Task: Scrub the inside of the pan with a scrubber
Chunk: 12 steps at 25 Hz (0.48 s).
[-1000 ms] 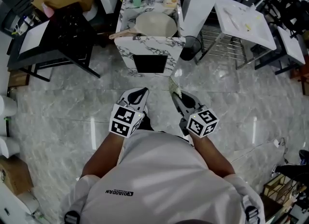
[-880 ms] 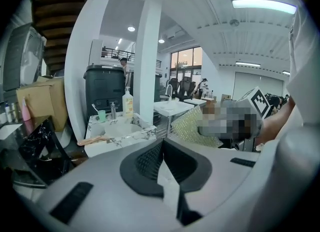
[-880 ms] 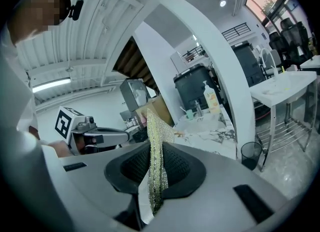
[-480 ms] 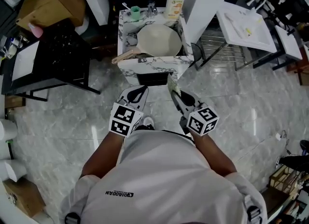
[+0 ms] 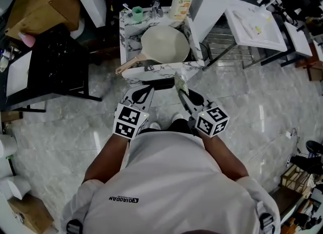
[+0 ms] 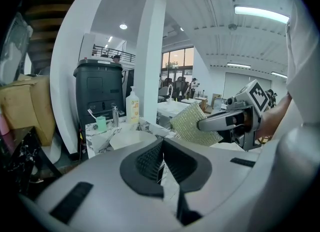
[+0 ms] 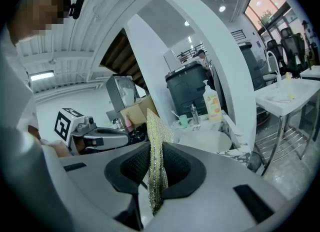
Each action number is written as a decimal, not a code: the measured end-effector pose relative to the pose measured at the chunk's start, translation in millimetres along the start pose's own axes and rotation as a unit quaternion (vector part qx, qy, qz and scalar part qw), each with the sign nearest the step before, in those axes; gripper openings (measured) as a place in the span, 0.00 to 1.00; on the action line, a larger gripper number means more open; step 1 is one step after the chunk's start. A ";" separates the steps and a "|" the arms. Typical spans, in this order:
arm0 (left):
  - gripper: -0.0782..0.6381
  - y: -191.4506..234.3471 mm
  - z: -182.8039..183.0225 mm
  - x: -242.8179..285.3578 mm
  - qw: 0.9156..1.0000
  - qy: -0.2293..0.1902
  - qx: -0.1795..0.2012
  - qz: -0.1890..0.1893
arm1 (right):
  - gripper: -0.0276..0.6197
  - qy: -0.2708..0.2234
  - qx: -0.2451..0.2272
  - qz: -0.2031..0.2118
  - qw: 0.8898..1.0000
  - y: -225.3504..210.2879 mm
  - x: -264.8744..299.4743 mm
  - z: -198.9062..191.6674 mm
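A cream pan (image 5: pixel 164 44) with a wooden handle (image 5: pixel 128 65) rests in the sink of a marble stand (image 5: pixel 151 72) straight ahead. It also shows in the left gripper view as the pan (image 6: pixel 131 138) and in the right gripper view as the pan (image 7: pixel 205 140). My right gripper (image 5: pixel 181 93) is shut on a gold mesh scrubber (image 5: pixel 180 84), which stands upright between the jaws as the scrubber (image 7: pixel 156 151). My left gripper (image 5: pixel 142 96) is shut and holds nothing (image 6: pixel 161 148). Both grippers hover side by side just short of the stand's front edge.
A soap bottle (image 5: pixel 180 1), a green cup (image 5: pixel 137 13) and a tap (image 5: pixel 156 8) stand behind the pan. A black table (image 5: pixel 50 61) and cardboard box (image 5: pixel 43 1) are at the left. A white pillar (image 5: pixel 214 1), wire rack (image 5: pixel 227 46) and white table (image 5: pixel 255 23) flank the right.
The stand and pan have drawn closer in the head view as the person walked up to them. Both grippers kept their pose, the right still holding the scrubber.
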<state>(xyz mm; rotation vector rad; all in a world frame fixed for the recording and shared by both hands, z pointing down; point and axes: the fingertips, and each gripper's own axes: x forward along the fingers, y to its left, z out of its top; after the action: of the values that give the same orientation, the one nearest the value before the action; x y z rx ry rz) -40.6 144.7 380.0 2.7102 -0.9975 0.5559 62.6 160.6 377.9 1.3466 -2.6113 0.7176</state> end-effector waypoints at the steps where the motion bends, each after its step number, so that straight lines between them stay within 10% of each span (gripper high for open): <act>1: 0.13 2.9 -1.7 2.7 1.000 0.001 -0.003 0.000 | 0.16 0.002 0.001 -0.001 1.000 -2.0 2.6 -0.4; 12: 0.13 48.3 1.4 42.6 1.000 0.010 -0.014 0.021 | 0.16 0.002 0.005 0.016 1.000 -38.6 53.3 19.5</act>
<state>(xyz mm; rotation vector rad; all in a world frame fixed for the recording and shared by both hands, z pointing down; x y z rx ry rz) -42.1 83.2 399.0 2.6593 -1.0512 0.5701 63.5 93.3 391.1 1.3067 -2.6358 0.7382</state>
